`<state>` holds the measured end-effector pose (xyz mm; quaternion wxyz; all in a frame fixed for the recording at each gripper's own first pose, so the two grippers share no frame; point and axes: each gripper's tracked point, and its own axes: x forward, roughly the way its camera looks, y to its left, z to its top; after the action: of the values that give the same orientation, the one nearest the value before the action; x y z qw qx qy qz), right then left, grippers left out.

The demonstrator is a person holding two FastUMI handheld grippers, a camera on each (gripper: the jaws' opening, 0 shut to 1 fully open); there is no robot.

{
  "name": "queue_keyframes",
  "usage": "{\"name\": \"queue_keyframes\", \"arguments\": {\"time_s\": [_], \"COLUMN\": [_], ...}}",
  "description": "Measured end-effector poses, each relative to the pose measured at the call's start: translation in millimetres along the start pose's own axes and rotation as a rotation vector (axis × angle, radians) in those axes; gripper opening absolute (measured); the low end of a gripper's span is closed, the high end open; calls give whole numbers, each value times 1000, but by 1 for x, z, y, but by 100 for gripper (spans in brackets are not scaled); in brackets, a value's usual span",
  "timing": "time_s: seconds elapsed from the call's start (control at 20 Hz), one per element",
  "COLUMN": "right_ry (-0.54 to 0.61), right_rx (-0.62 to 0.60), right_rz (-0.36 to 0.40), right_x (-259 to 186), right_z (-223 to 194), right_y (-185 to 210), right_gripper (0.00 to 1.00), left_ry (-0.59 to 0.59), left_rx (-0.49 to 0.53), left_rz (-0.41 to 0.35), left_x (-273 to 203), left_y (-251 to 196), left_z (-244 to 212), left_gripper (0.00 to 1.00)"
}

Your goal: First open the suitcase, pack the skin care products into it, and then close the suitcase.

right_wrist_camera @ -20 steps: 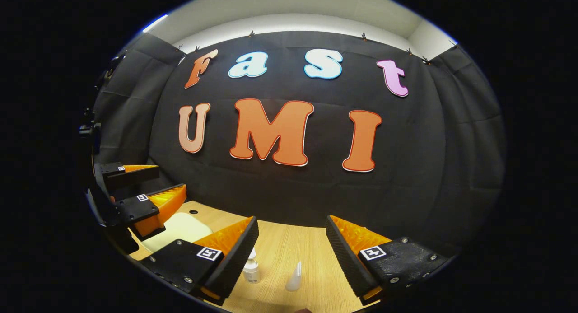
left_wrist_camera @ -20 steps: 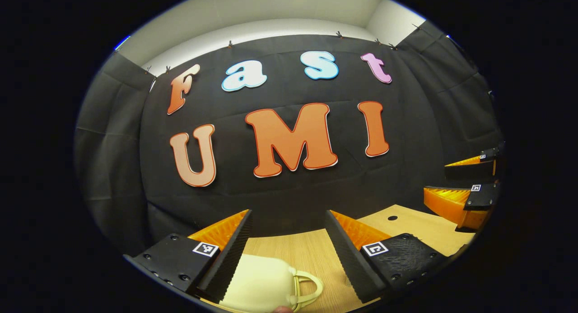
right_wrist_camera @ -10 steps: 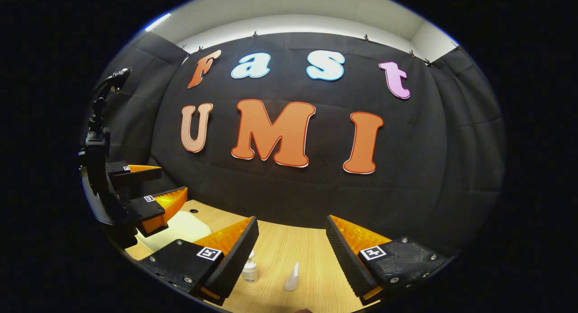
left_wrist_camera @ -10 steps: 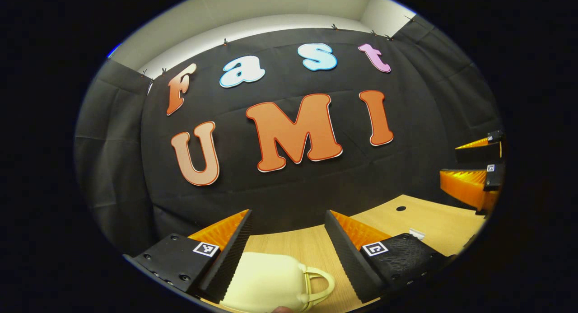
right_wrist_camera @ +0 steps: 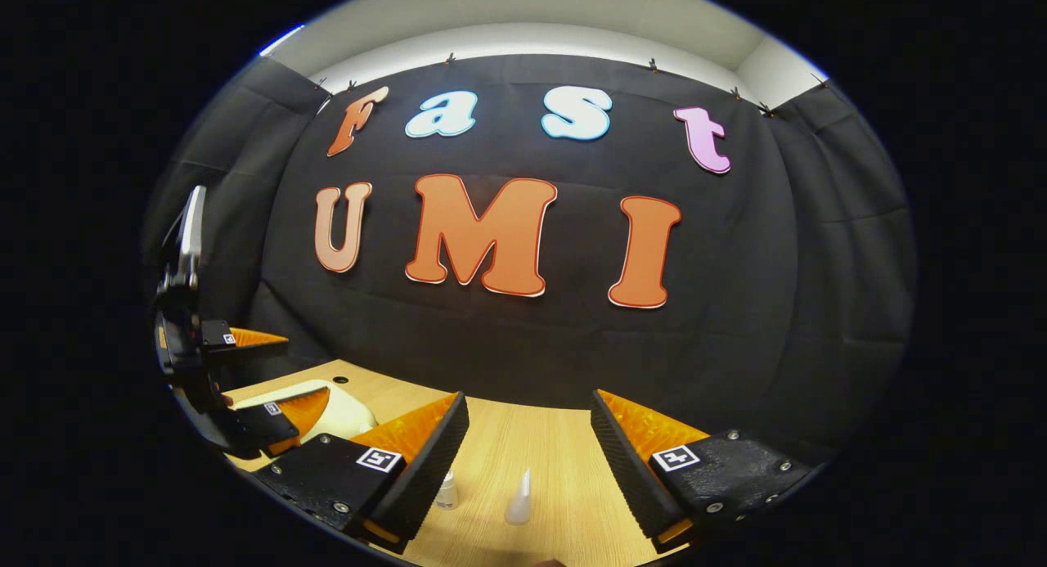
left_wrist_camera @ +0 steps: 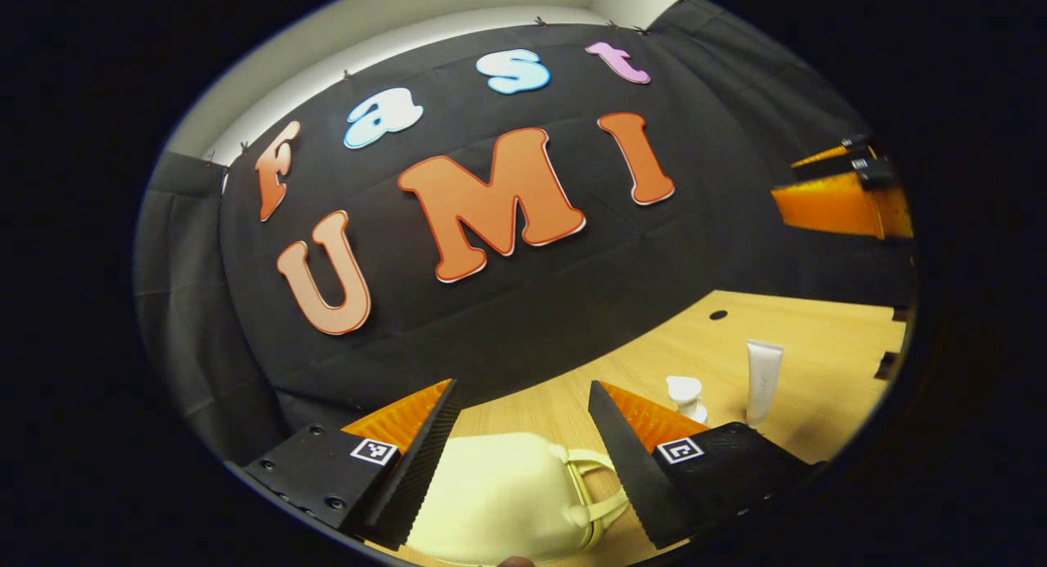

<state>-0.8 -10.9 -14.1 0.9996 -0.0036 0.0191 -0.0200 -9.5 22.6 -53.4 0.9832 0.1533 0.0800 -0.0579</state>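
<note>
So the wooden table (left_wrist_camera: 818,338) is taking up the lower part of both views, running back to the black cloth wall. Sitting on it is the cream suitcase (left_wrist_camera: 499,501), a small rounded one that's lying closed with its looped handle (left_wrist_camera: 601,489) pointing toward the right of the left gripper view. No brand or readable writing is showing up on anything; the only printed bits are little square black-and-white marker tags on the gripper bodies. The left gripper (left_wrist_camera: 523,436) is hovering right over the suitcase with its fingers spread wide, the case lying below and between them and the handle tucking in by the right finger; I can't tell if either finger is actually touching it, and it isn't gripping anything. In the right gripper view the same left gripper (right_wrist_camera: 270,371) is showing up over at the left edge with the suitcase (right_wrist_camera: 343,416) lying under it. The right gripper (right_wrist_camera: 527,448) is also holding its fingers wide apart with nothing in them. Below and ahead of its fingers, a small clear bottle (right_wrist_camera: 447,492) and a white pointed tube (right_wrist_camera: 519,503) are standing on the table, well short of contact. In the left gripper view a white tube (left_wrist_camera: 762,379) and a small white bottle (left_wrist_camera: 685,395) are standing to the right, clear of the suitcase.
</note>
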Motion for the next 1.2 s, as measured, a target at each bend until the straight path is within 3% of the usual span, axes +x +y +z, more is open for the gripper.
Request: {"name": "queue_keyframes", "arguments": {"time_s": [0.45, 0.6, 0.75, 1.2], "right_ry": [40, 55, 76, 93], "right_rx": [-21, -15, -18, -30], "right_rz": [-166, -184, -177, -113], "right_x": [-14, -19, -17, 3], "right_z": [-2, -3, -14, -36], "right_y": [-3, -4, -11, -24], "right_gripper": [96, 96, 96, 96], "left_ry": [71, 87, 112, 239], "left_rx": [224, 297, 367, 577], "left_rz": [-228, -284, -307, -288], "left_x": [-6, -10, -10, -13], "left_y": [-13, -13, -9, 12], "left_z": [-39, -48, -57, -85], "left_gripper": [99, 99, 98, 95]}}
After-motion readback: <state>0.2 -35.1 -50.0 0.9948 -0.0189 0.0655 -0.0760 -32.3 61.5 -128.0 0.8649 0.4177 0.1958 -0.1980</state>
